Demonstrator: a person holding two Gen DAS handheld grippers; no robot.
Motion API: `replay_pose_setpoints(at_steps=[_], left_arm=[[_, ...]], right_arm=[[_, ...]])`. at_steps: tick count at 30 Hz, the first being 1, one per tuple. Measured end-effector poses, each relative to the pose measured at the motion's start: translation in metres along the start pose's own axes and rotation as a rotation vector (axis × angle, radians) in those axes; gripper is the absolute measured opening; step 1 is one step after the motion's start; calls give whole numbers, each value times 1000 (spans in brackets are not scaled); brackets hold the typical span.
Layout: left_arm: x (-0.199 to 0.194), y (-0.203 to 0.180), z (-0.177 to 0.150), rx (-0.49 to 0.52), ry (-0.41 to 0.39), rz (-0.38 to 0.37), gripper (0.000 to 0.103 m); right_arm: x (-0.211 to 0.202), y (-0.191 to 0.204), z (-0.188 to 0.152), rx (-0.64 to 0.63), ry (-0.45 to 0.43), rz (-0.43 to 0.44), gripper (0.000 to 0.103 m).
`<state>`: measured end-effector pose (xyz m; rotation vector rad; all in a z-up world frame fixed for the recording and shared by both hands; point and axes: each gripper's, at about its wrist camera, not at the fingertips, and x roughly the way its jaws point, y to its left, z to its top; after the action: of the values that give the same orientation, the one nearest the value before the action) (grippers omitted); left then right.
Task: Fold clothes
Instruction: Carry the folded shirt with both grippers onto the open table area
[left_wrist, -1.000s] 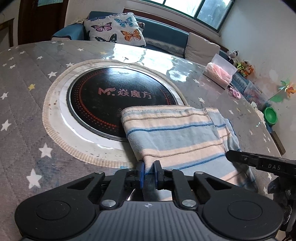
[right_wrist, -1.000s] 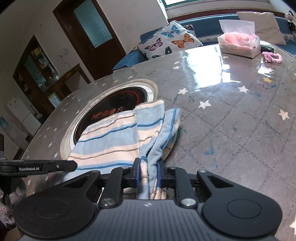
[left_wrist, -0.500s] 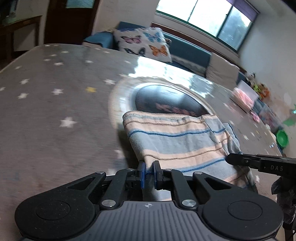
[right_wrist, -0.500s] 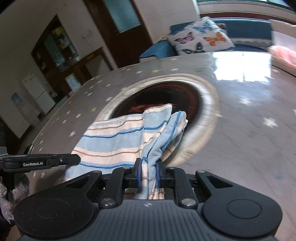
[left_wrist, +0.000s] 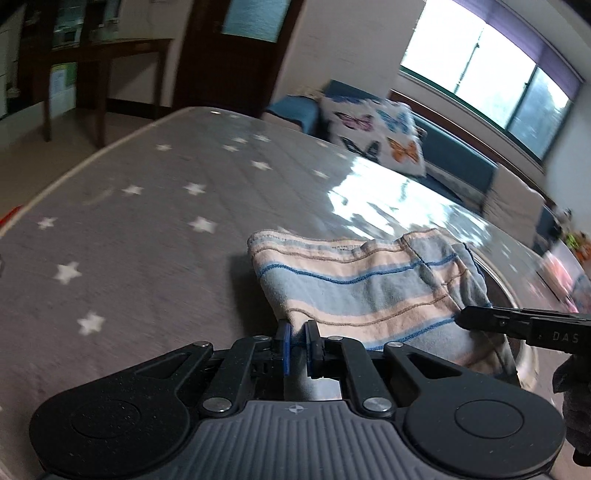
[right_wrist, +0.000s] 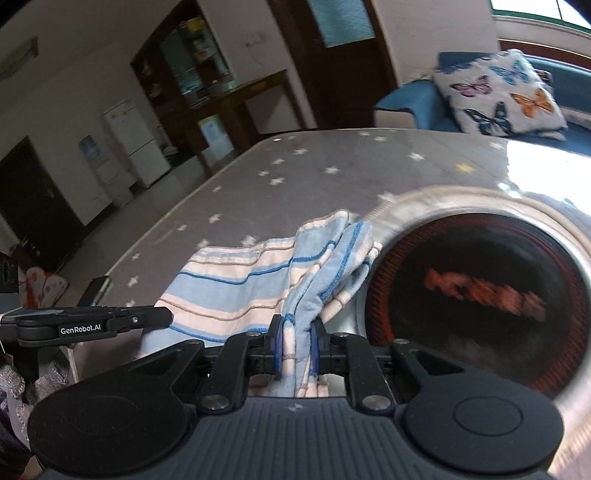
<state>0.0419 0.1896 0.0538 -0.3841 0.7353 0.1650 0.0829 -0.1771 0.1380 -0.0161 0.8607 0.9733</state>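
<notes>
A folded garment (left_wrist: 351, 284) with light blue, cream and dark blue stripes lies on the grey star-patterned table (left_wrist: 147, 229). My left gripper (left_wrist: 297, 332) is shut on its near left corner. My right gripper (right_wrist: 295, 328) is shut on the bunched layers at the garment's (right_wrist: 229, 291) near right end. Each view shows the other gripper's black finger at the cloth's side: the right finger (left_wrist: 517, 325) and the left finger (right_wrist: 92, 325). The cloth's right end touches the pale rim of the round black cooktop (right_wrist: 480, 295).
The table's rounded edge (left_wrist: 55, 184) runs along the left, with floor beyond it. A butterfly cushion (left_wrist: 373, 136) sits on a blue sofa behind the table. A blurred pink pack (left_wrist: 561, 273) is at the far right. A dark cabinet and a white fridge (right_wrist: 136, 147) stand along the wall.
Both grippers have swept left across the table with the garment held between them. The cloth has come off the black cooktop onto the starred surface, and both views have swung left.
</notes>
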Motion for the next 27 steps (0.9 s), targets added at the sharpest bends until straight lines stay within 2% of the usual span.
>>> replay_pose_setpoints(at_steps=[11,15,18,19,23,27], left_arm=[[11,37,42,-56,-55,99,8],[20,43,48,-53,-50,131,8],[31,46,45,-46,-24,163,9],[34,47,44,-47,-14,170,12],[37,51,41,-37,-6,194,14],[33,49,44,-22,-22,219,28]], right_arm=[[66,20,50,-33,16,72,13],[81,23,59,-58,21,87,13],[92,20,60,-50,28,67,14],[96,19,59,-54,38,59,16],[100,14,56,-36,53,25,21],[89,15,59,-52,17,-34,24]])
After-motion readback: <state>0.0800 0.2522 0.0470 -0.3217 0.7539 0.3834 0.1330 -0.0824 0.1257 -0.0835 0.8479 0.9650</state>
